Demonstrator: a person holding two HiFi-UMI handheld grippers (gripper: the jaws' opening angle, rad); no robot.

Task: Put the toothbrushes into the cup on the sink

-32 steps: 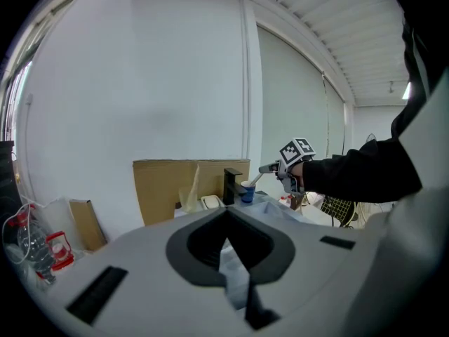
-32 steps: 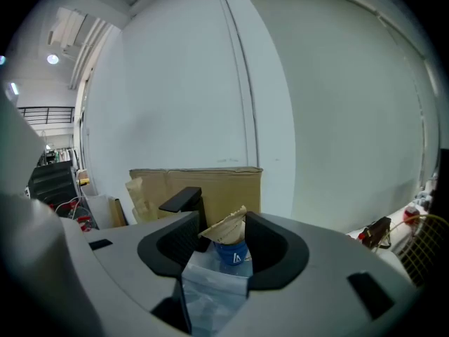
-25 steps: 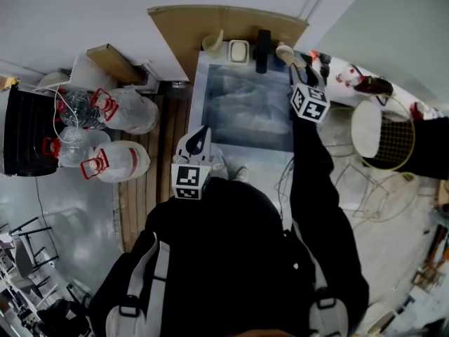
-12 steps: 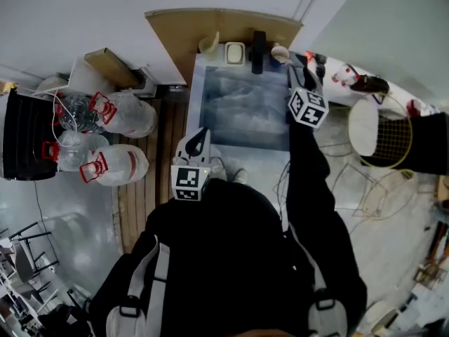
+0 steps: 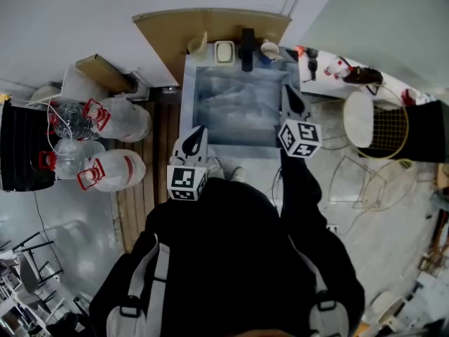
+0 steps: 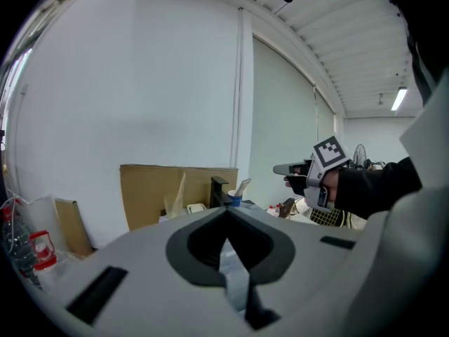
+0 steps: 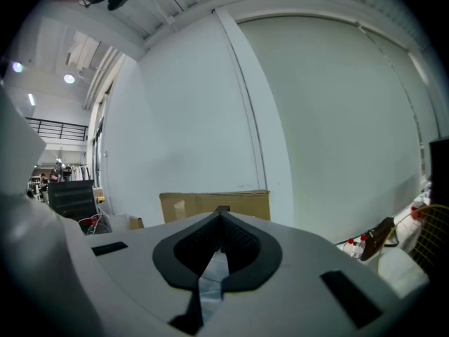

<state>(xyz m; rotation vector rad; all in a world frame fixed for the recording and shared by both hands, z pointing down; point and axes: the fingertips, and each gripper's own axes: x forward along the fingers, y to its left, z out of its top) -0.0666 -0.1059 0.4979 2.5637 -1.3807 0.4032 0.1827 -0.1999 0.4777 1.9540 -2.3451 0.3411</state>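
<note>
— Where's the cup?
— The cup (image 5: 270, 49) stands on the back ledge of the sink (image 5: 238, 107), just right of the black tap (image 5: 247, 41). In the left gripper view a pale toothbrush (image 6: 243, 186) sticks out of it, tilted to the right. I can't tell whether more than one is in there.
— And the tongs?
— The right tongs (image 5: 289, 98) are over the right rim of the sink. They point toward the cup but are well short of it. Their jaws are closing, tips already meeting, with nothing between them.
— The left pair?
— The left tongs (image 5: 198, 133) hang at the near left corner of the sink, close to the person's body and well apart from the cup. The jaws are pinched together and hold nothing either.
— What else is on that ledge?
— A pale soap dish (image 5: 224, 51) just left of the tap. A brown cardboard sheet (image 5: 210, 21) leans on the wall behind it.
— Anything off to the side?
— Clear water jugs (image 5: 116, 114) with red handles lie on the floor to the left of the sink
</note>
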